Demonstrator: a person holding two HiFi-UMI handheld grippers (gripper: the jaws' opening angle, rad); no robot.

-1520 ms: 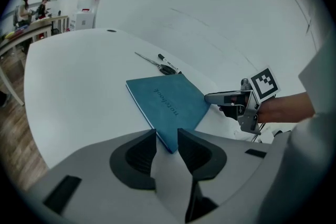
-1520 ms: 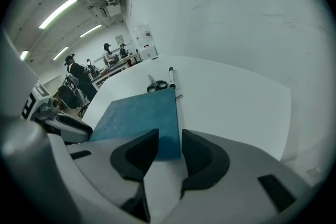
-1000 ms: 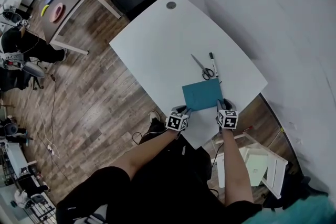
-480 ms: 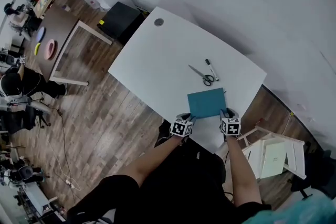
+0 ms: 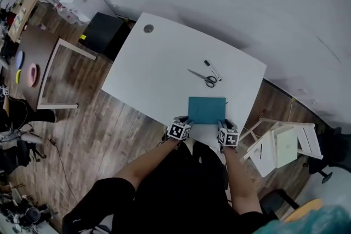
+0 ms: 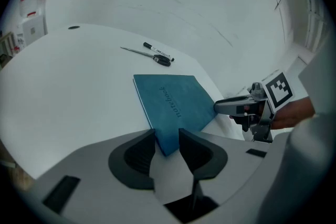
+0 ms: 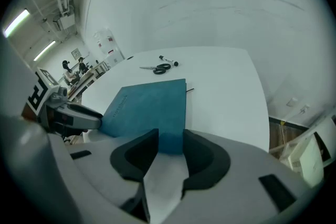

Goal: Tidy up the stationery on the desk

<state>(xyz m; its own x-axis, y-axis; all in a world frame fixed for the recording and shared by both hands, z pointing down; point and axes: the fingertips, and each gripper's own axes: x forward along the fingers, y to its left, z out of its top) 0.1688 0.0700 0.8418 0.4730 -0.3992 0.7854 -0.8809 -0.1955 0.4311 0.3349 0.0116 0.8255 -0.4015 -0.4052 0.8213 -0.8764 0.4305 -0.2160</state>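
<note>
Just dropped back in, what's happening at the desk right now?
A person has both claws at the teal notebook lying flat on the white desk. The left claw straddles its near-left corner, jaws having just been opening, and the right claw straddles its near-right corner. Neither looks clamped. The scissors and marker lie untouched farther back.

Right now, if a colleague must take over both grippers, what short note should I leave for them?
Left gripper: jaws just opened wider, now apart around the near left corner of the notebook.
Right gripper: open around its near right corner.
Notebook lies flat near the desk edge; scissors and marker lie beyond it.
Done: nothing stowed.
Left: probably gather all three.
</note>
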